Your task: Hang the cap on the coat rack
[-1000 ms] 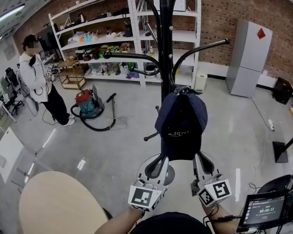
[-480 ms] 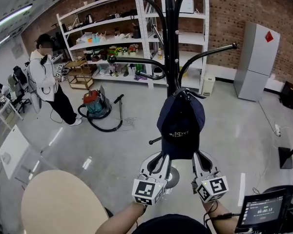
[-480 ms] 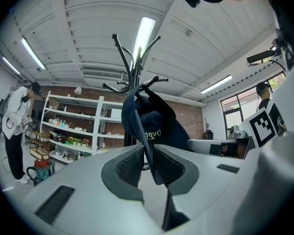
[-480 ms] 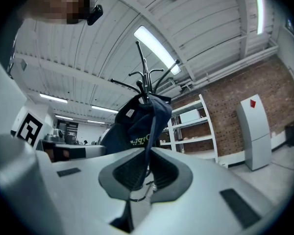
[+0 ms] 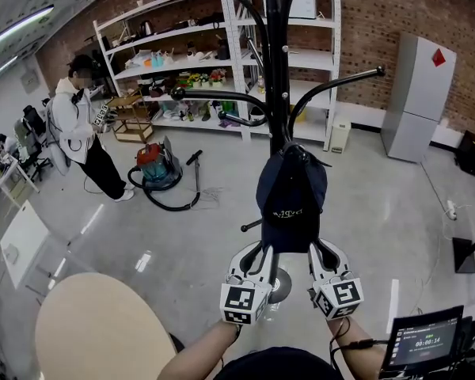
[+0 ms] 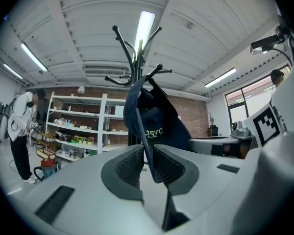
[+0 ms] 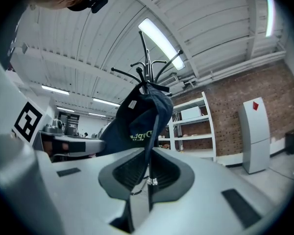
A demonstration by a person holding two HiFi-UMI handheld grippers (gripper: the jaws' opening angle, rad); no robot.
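Observation:
A dark navy cap [image 5: 291, 196] hangs with its top against the black coat rack [image 5: 275, 70], its brim end pointing down toward me. My left gripper [image 5: 263, 255] is shut on the cap's left edge; in the left gripper view the cap [image 6: 152, 126] runs between the pads to the coat rack [image 6: 135, 58]. My right gripper [image 5: 317, 253] is shut on the right edge, and the right gripper view shows the cap [image 7: 139, 121] pinched between its pads below the coat rack [image 7: 147, 72]. Whether the cap rests on a hook is hidden by its crown.
A person [image 5: 83, 129] stands at the left by white shelving [image 5: 190, 62]. A red and teal vacuum cleaner [image 5: 154, 169] with its hose lies on the floor. A round beige table [image 5: 95, 331] is at lower left, a grey cabinet [image 5: 423, 97] at right, a small screen [image 5: 423, 343] at lower right.
Both grippers and the cap have risen slightly and drawn closer to the rack's pole; the view shifted a little. The person at the left has turned and moved slightly.

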